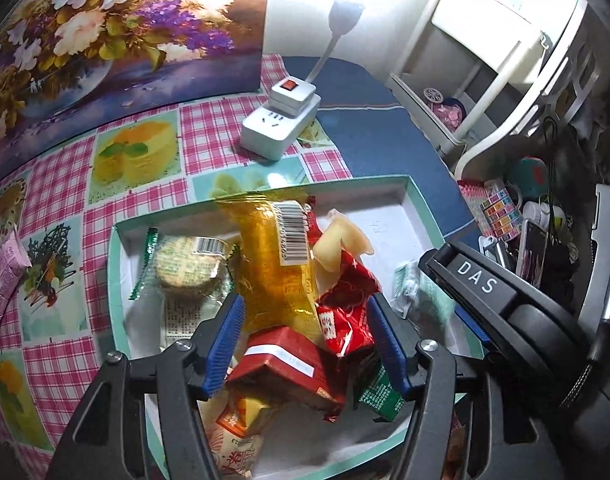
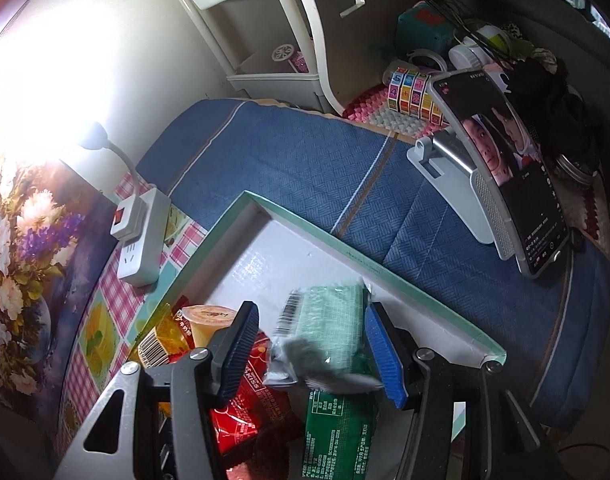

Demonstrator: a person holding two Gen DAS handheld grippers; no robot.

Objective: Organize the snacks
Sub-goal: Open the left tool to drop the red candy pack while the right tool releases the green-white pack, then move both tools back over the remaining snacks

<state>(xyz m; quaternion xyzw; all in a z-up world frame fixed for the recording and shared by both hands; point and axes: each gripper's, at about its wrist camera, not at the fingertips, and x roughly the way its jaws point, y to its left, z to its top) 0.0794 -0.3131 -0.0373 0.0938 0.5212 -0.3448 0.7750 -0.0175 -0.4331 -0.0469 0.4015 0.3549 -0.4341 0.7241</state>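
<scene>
- Your left gripper hangs over the near part of the snack box, a shallow white tray with a mint-green rim; its blue fingers are spread apart and hold nothing.
- Between those fingers lies the heap: a yellow packet with a barcode label on top, a red box below it, and a crinkled red bag to their right. None is pinched yet.
- Your right gripper is over the box's far right part. A pale green packet sits blurred between its parted fingers; its right edge seems to touch the right finger while a gap shows on the left, so I judge the packet free, probably just let go or about to be taken. The blur keeps this uncertain.
- A dark green packet lies under it, beside the red bag and a jelly cup.
- Judged step: sorting inside the box, with most snacks already gathered there in a loose pile.
- One pink packet lies outside on the checked worktop, near its left edge, well apart from the box.
- Next, you likely need to lower the left fingers around one item only, the yellow packet being uppermost, and keep clear of the right gripper close by.
</scene>
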